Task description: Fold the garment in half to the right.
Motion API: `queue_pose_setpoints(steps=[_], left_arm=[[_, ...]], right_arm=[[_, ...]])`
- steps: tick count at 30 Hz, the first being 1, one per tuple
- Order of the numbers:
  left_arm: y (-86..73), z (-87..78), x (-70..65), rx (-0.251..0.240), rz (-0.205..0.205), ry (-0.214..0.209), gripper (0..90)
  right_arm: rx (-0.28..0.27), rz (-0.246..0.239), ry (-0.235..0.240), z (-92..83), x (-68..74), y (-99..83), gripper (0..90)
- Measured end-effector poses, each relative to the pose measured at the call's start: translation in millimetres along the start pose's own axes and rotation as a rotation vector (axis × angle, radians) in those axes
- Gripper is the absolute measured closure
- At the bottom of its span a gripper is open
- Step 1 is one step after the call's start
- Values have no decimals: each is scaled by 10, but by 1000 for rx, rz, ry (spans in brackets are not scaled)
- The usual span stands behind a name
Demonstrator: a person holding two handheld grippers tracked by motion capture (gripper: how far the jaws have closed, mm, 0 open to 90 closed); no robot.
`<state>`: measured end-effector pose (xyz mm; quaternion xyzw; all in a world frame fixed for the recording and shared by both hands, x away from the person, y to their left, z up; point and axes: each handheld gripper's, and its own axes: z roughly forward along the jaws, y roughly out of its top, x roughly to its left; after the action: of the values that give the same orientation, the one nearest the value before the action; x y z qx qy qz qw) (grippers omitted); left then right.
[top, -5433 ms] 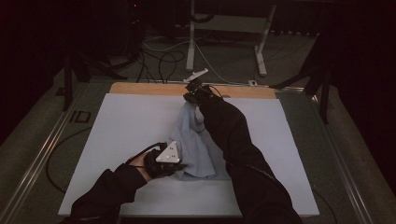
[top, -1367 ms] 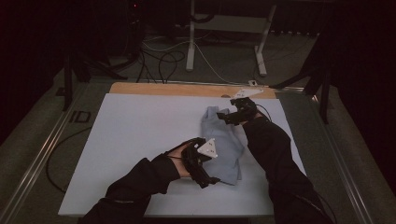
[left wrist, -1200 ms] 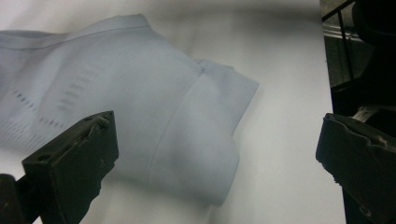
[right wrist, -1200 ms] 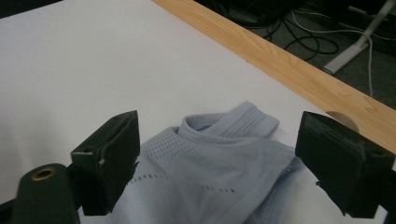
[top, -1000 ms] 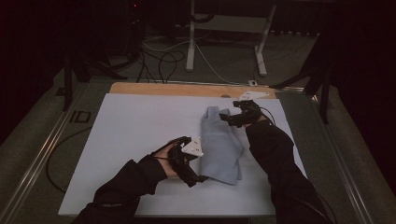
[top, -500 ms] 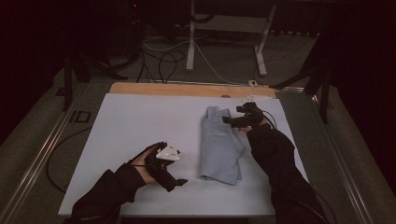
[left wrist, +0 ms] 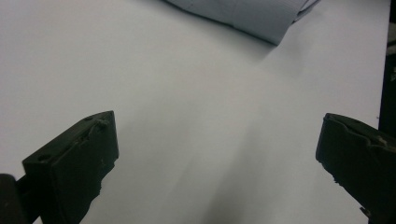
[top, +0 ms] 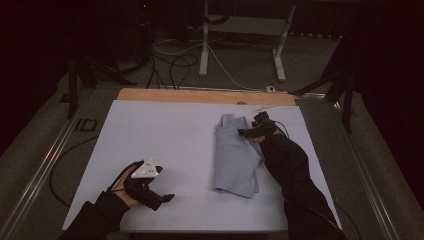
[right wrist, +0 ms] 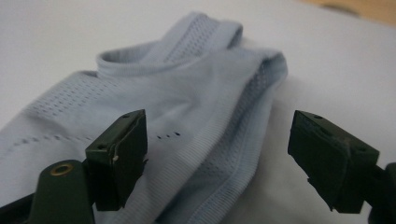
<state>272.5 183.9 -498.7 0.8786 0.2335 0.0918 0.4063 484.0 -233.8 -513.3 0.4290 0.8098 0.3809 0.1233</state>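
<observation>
I hold the right gripper (top: 248, 132) with its jaws wide, having just closed a little, straddling the near edge of the folded light-blue shirt (top: 235, 157) lying right of centre on the white table (top: 165, 135). To pinch well I should lower until both pads bracket all layers of its soft, perforated mesh knit and ribbed hem. My left gripper (top: 162, 199) rests released and empty, well apart.

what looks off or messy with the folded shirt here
The light blue mesh shirt is folded into a long strip, but not cleanly: at its near end a lower layer sticks out past the top layer, and the far end bunches at the collar. Nothing is spilled or damaged.
</observation>
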Motion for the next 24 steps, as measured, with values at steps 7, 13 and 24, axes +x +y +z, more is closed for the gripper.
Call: queue_pose_setpoints(steps=[7,13,24], left_arm=[[-158,-62,23,-4,-34,22,5],[-285,-119,57,-18,-75,38,5],[-341,-147,102,-59,-91,55,6]], right_arm=[[35,54,30,66,-50,-40,313],[57,-4,24,51,21,-6,764],[-39,-160,77,-84,331,246,866]])
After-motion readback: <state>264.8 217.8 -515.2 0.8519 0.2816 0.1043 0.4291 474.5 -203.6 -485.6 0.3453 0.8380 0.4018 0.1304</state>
